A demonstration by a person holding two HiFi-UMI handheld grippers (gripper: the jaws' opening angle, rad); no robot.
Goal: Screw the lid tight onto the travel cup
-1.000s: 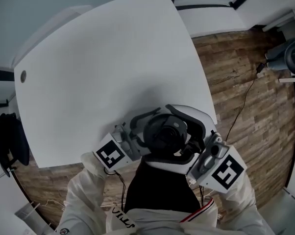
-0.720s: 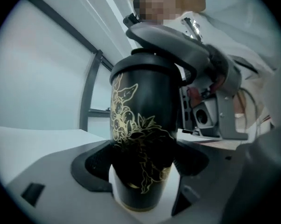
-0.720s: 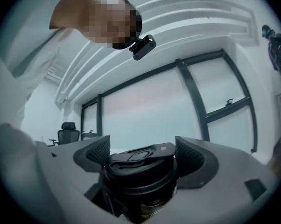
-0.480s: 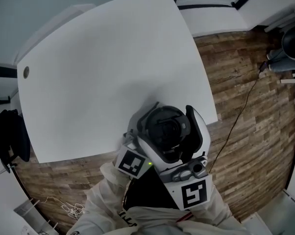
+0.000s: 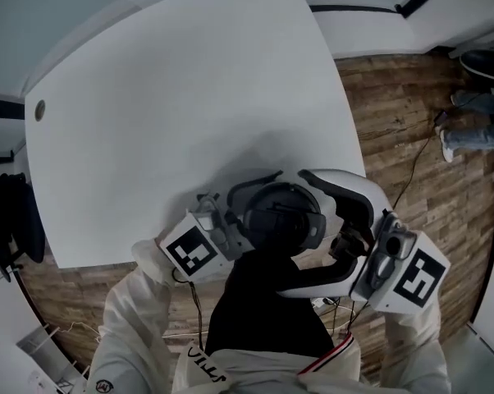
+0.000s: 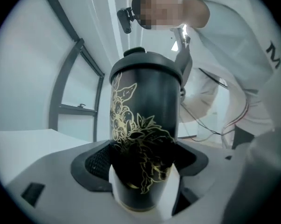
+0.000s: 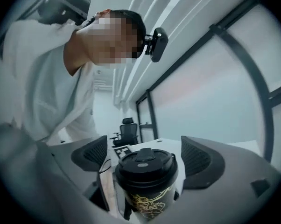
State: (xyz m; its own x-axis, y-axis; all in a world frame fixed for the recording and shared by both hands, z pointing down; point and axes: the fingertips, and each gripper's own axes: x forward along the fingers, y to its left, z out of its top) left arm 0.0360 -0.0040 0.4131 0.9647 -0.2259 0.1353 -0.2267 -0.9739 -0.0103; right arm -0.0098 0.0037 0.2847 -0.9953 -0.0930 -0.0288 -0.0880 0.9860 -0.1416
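Observation:
A black travel cup [image 6: 145, 115] with a gold flower pattern stands upright in my left gripper [image 6: 143, 171], which is shut on its lower body. Its black lid [image 6: 147, 66] sits on top. From above, the lid [image 5: 280, 218] shows over the table's near edge, with the left gripper [image 5: 239, 224] coming in from the left. My right gripper [image 5: 313, 236] reaches in from the right, its white jaws spread on either side of the lid. In the right gripper view the lid [image 7: 147, 164] sits between the two dark pads [image 7: 196, 157], with small gaps on both sides.
The white table [image 5: 189, 97] stretches away ahead of me. Wooden floor [image 5: 411, 138] lies to the right with a thin cable across it, and a person's shoes [image 5: 477, 121] stand at the far right. A dark chair [image 5: 9, 220] is at the left edge.
The right gripper has swung from in front of my body back out to the right, and its jaws now stand apart round the lid. The left gripper still holds the cup.

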